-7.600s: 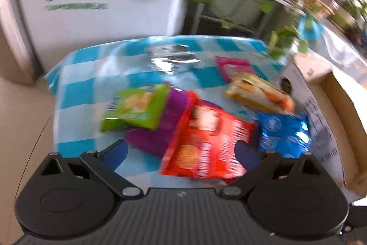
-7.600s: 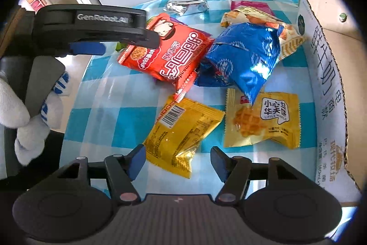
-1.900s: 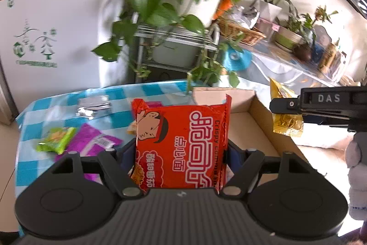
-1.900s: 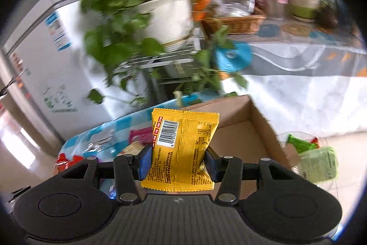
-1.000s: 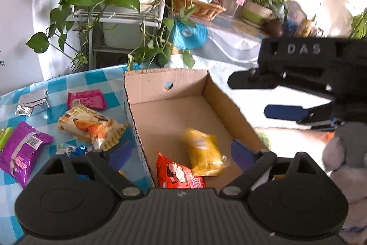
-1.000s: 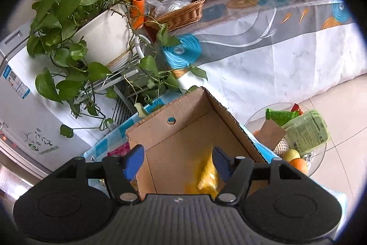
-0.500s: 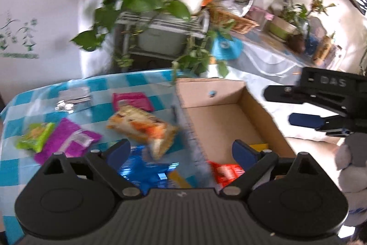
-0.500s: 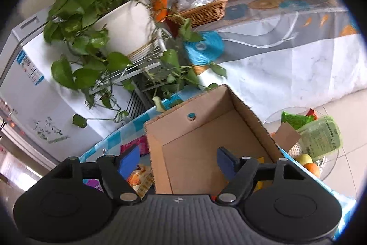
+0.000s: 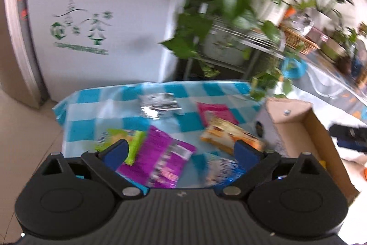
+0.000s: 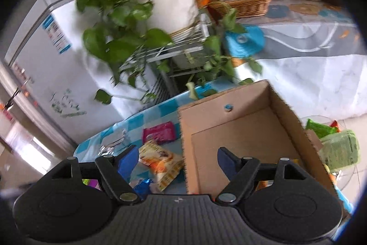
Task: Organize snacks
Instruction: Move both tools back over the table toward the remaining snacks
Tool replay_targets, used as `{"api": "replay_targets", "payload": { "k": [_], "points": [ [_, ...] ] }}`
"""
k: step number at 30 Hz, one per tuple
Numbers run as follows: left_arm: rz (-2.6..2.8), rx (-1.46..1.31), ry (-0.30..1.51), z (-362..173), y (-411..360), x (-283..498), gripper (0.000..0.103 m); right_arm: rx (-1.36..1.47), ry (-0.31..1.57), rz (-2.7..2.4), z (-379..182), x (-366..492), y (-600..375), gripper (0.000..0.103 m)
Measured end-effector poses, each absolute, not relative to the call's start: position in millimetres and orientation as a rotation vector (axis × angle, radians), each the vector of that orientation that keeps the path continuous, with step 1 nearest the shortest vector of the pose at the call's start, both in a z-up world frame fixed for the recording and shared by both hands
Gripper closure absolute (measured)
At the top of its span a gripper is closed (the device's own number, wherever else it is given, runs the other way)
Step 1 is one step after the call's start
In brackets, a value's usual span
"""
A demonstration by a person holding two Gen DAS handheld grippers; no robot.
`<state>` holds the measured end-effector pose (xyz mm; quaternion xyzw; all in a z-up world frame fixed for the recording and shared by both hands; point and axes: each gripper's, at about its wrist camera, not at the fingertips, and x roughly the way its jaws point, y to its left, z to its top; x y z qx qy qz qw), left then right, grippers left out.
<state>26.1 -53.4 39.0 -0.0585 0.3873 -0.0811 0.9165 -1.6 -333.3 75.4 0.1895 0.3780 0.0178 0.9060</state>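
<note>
My left gripper (image 9: 181, 149) is open and empty above the blue-checked table (image 9: 110, 118). Under it lie a purple packet (image 9: 158, 162), a green packet (image 9: 128, 141), a blue packet (image 9: 220, 171), an orange packet (image 9: 224, 134), a pink packet (image 9: 215, 110) and a silver packet (image 9: 158, 105). The cardboard box (image 9: 296, 128) stands at the right. My right gripper (image 10: 177, 161) is open and empty above the box's left wall (image 10: 190, 153). The orange packet (image 10: 160, 164) and the pink packet (image 10: 159, 131) show left of the box.
A white fridge (image 9: 96, 15) stands behind the table. Leafy potted plants (image 10: 146, 1) on a wire rack hang over the table's far edge. A side table with a basket (image 10: 247, 4) is at the far right. A glass bowl of green packets (image 10: 337, 144) sits right of the box.
Both grippers let go of the red and yellow packets into the box about a second ago. Since then both have swung left, the left one back over the loose snacks.
</note>
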Motion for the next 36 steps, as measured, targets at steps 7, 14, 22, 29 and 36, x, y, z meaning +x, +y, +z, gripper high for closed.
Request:
{"api": "replay_targets", "payload": {
  "k": [7, 14, 22, 29, 36],
  "points": [
    [-0.091, -0.161, 0.821, 30.3, -10.9, 52.9, 0.004, 0.28, 0.822, 0.145, 68.5, 4.4, -296.2, 0.022],
    [-0.042, -0.232, 0.87, 8.0, 15.1, 79.4, 0.004, 0.13, 0.86, 0.255, 58.0, 7.6, -260.4, 0.022],
    [-0.075, -0.234, 0.973, -20.9, 13.7, 111.4, 0.004, -0.003, 0.916, 0.325, 39.9, 11.2, -230.0, 0.022],
    [-0.064, -0.296, 1.035, -37.4, 21.0, 127.8, 0.004, -0.123, 0.963, 0.326, 19.8, 16.3, -211.3, 0.022],
    [-0.017, -0.246, 1.058, -47.6, 16.3, 138.1, 0.004, -0.178, 1.025, 0.374, 4.0, 14.0, -191.3, 0.022]
  ]
}}
